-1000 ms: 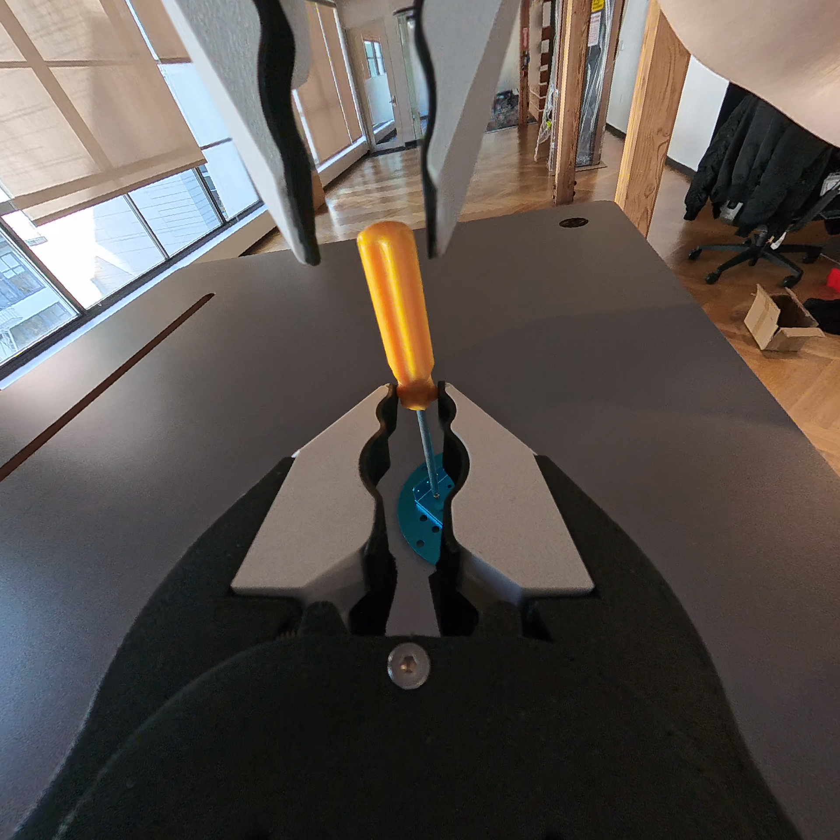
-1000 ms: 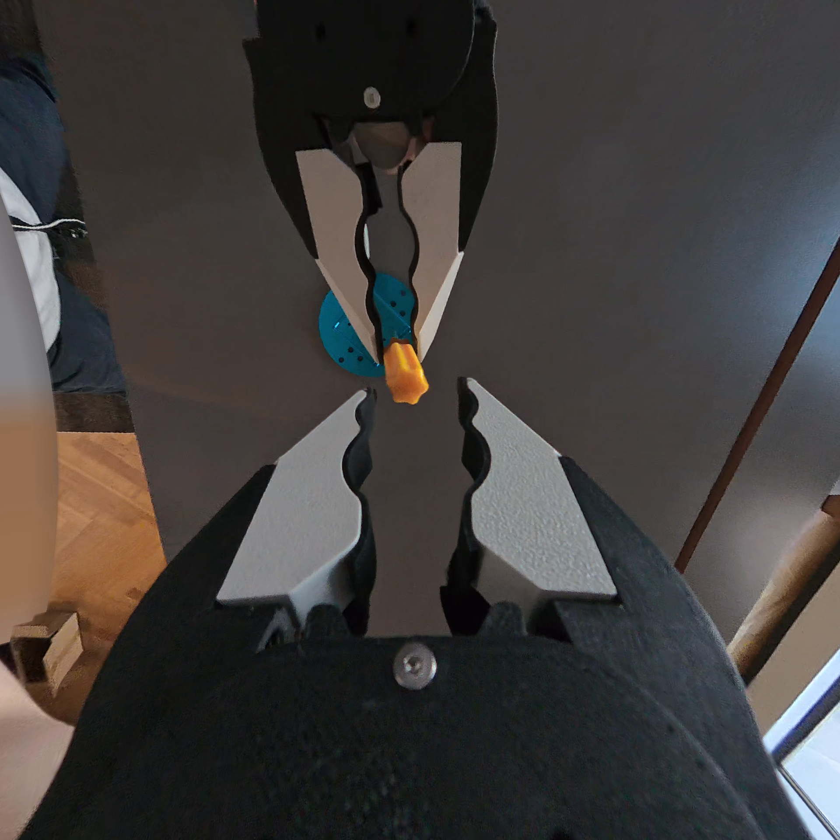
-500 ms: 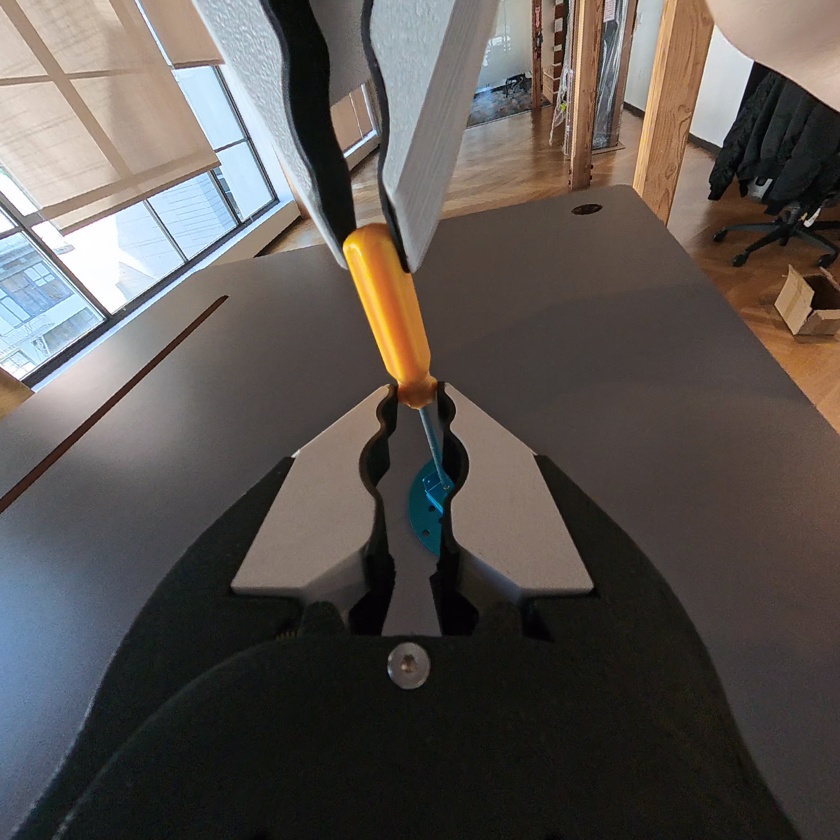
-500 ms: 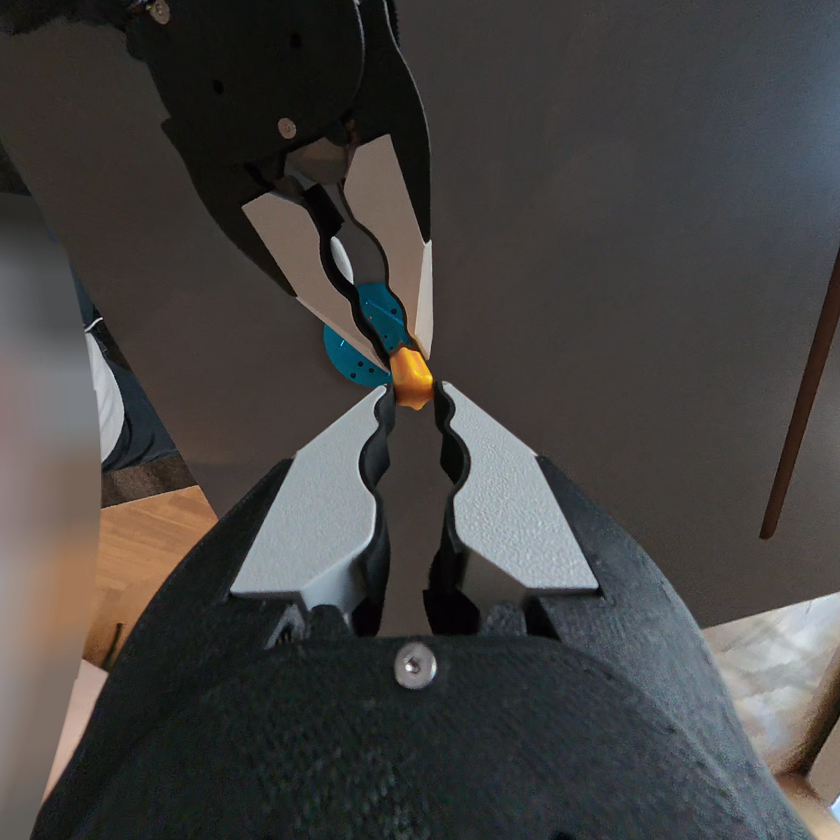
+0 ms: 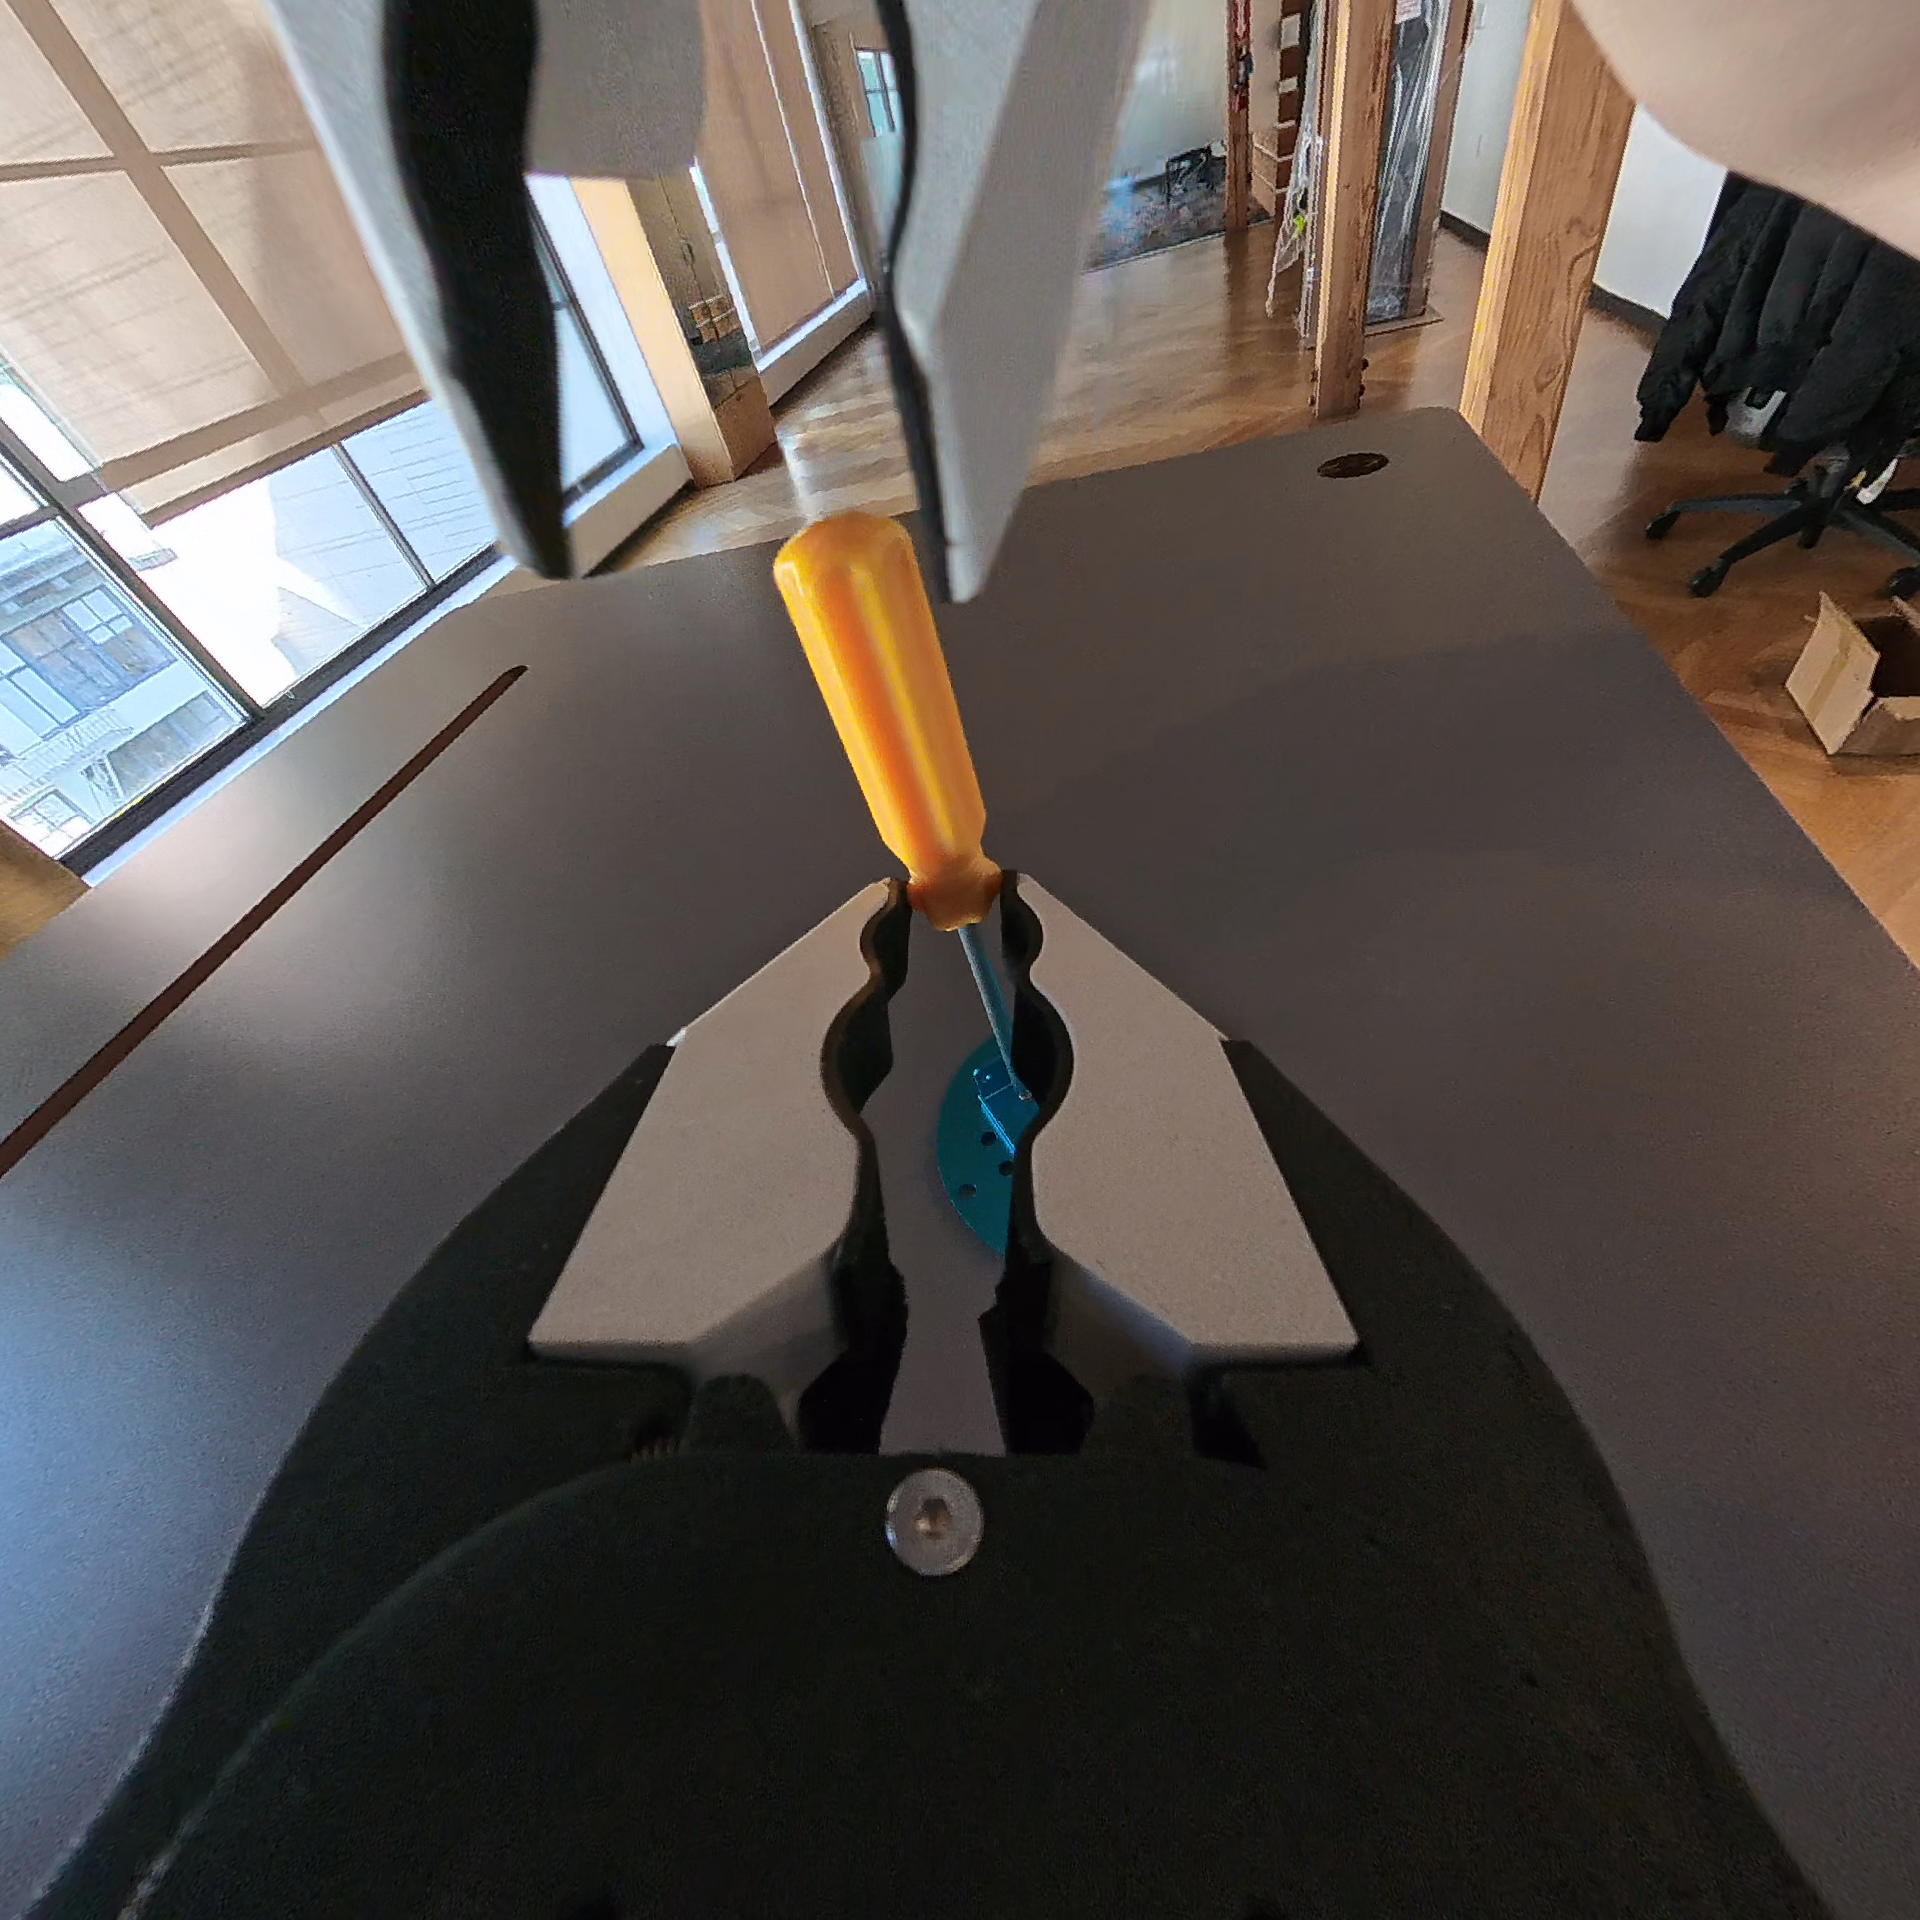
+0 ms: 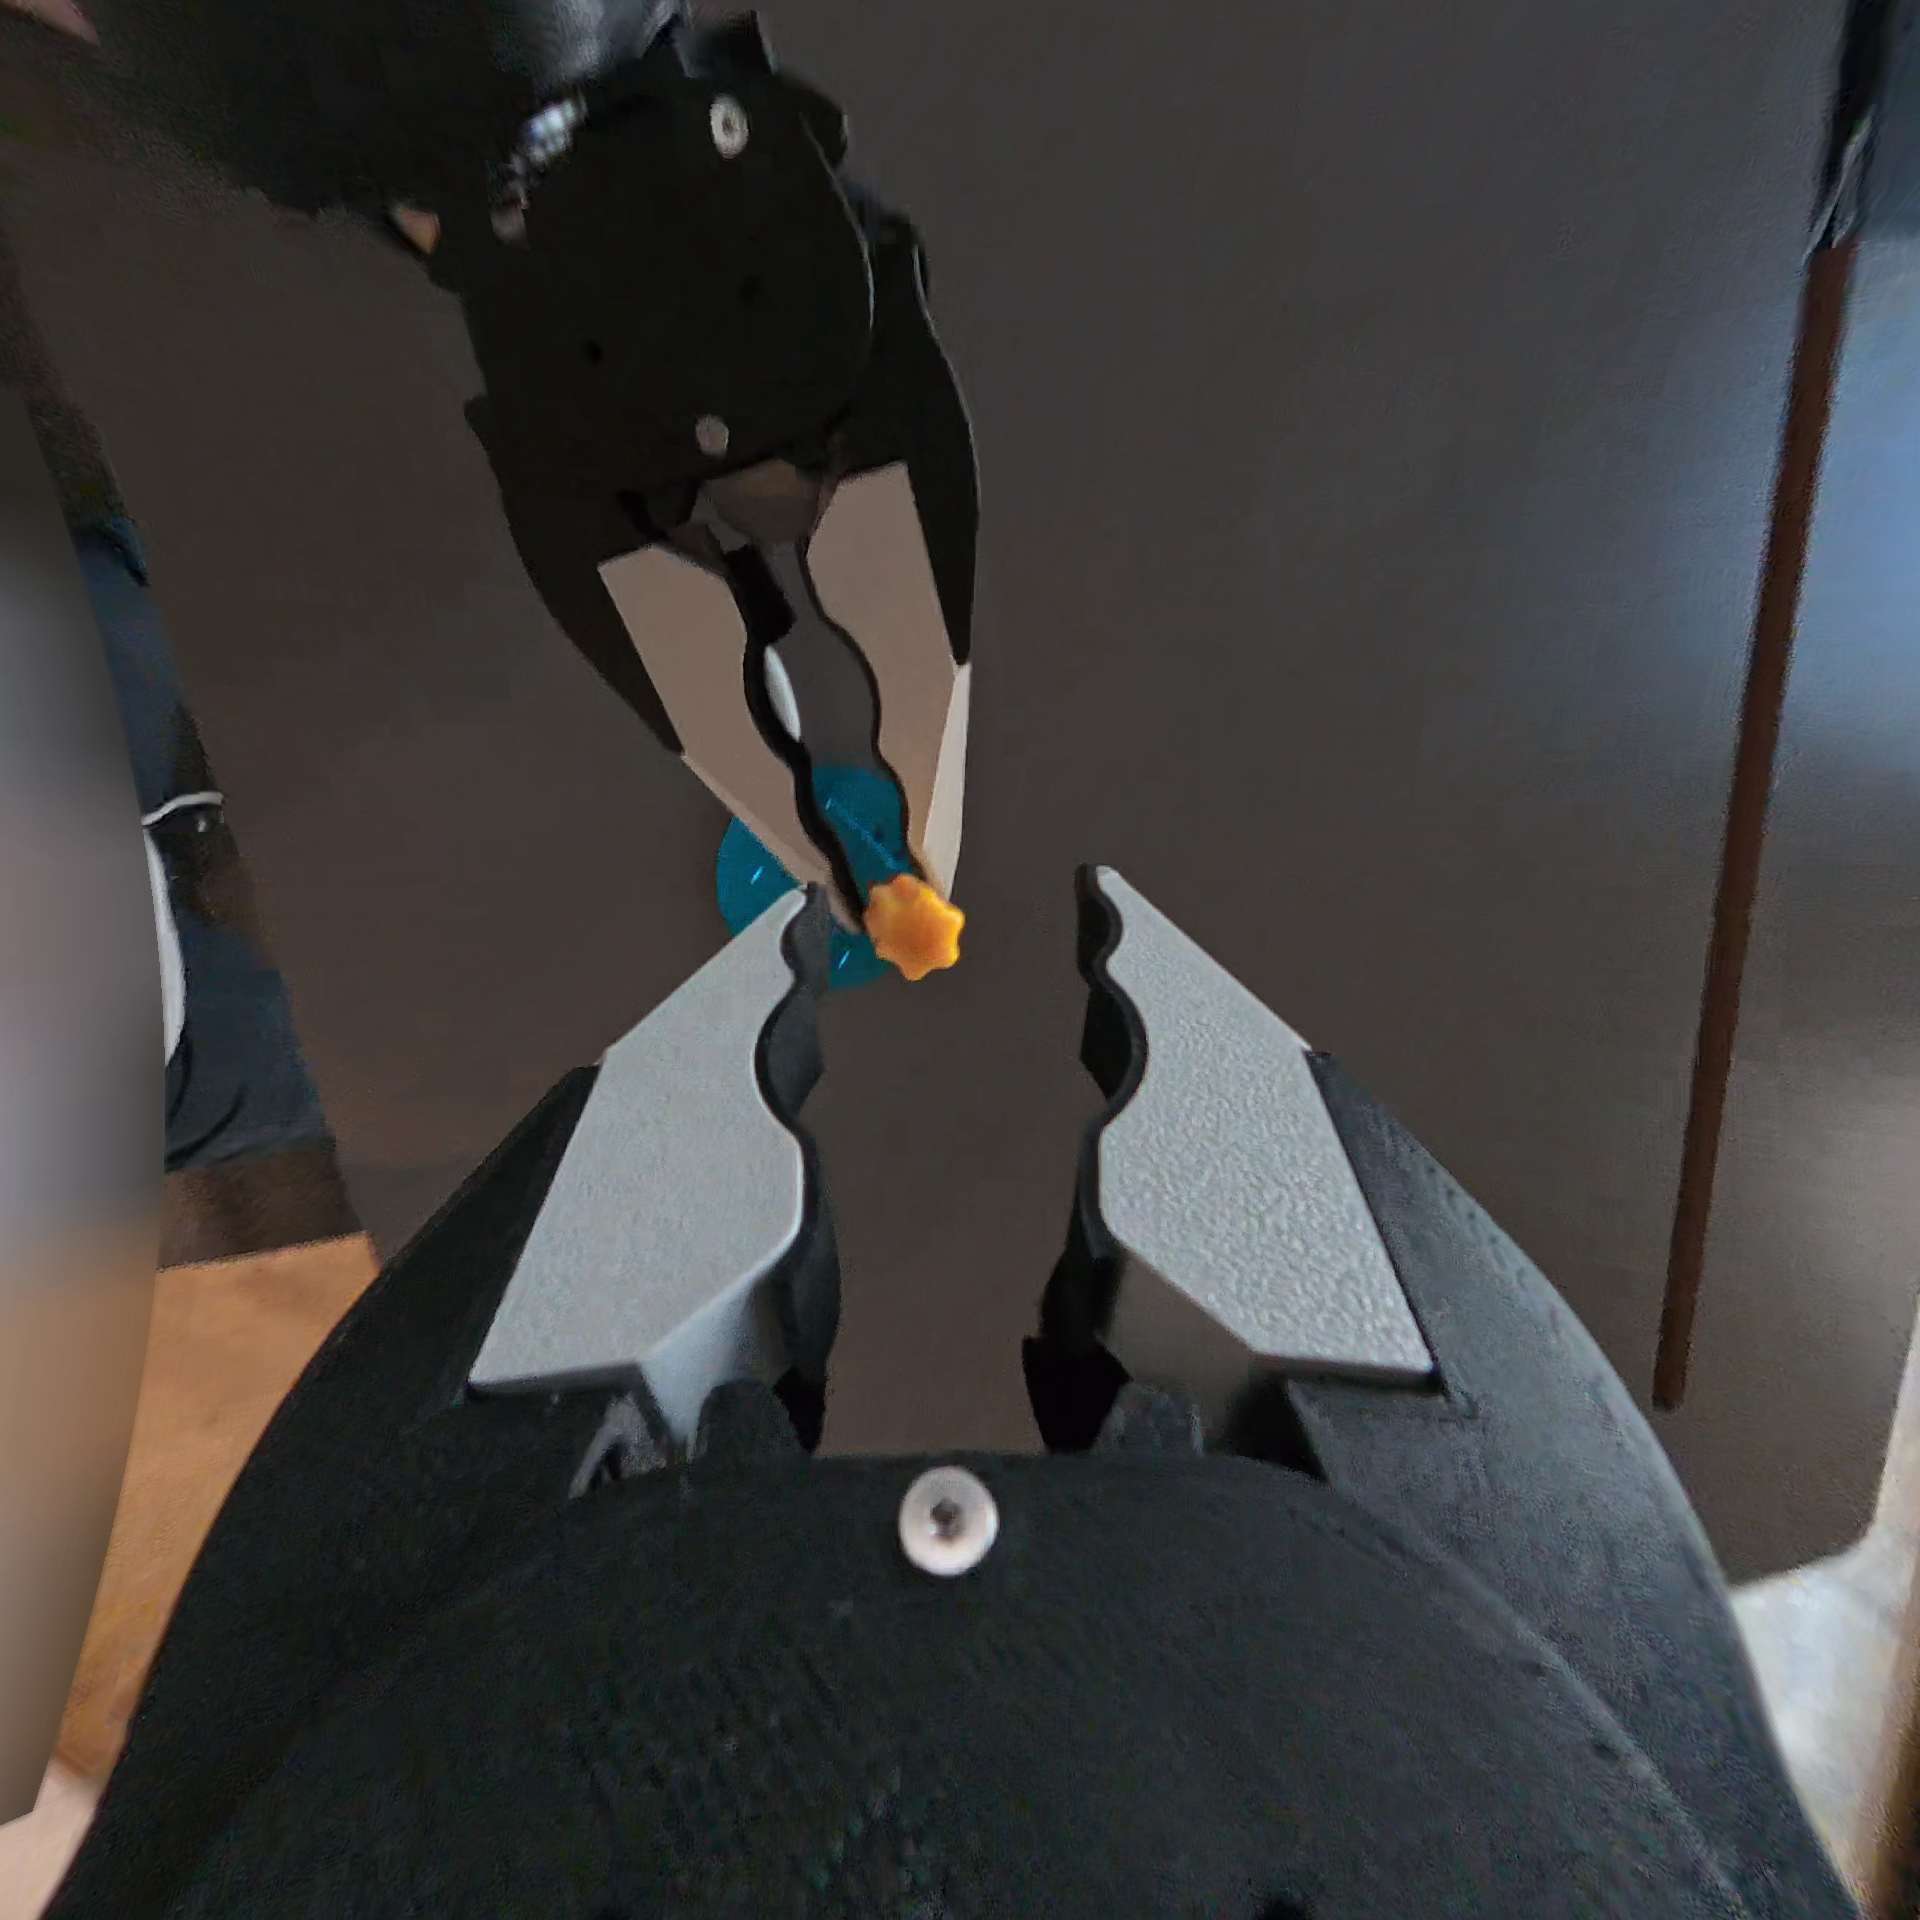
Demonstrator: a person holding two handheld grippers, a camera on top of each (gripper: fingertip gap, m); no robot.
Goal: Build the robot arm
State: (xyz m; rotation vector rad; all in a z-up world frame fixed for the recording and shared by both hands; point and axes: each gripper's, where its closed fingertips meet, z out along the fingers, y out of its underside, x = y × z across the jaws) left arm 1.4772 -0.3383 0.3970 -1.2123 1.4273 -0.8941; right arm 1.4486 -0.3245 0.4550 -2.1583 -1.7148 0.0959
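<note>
My left gripper (image 5: 951, 896) is shut on the neck of an orange-handled screwdriver (image 5: 888, 717), which stands nearly upright. Its thin shaft reaches down to a small blue bracket on a round blue perforated disc (image 5: 977, 1148) lying on the dark grey table (image 5: 1351, 831). My right gripper (image 6: 940, 883) is open and hangs just above the handle's top end (image 6: 914, 925), apart from it. In the left wrist view the right gripper (image 5: 748, 577) shows from above, its fingers spread on either side of the handle top. The left gripper (image 6: 878, 894) also shows in the right wrist view.
A long narrow slot (image 5: 260, 914) runs along the table's left part, and a round cable hole (image 5: 1351, 465) is at the far right corner. Beyond are windows, wooden posts (image 5: 1538, 229), an office chair (image 5: 1808, 499) and a cardboard box (image 5: 1860, 686) on the wood floor. One gripper's finger ends stand about 7 cm off the other's.
Half a second ago my right gripper was shut on the handle's top; it has now opened and let go. The left gripper keeps its hold on the screwdriver's neck.
</note>
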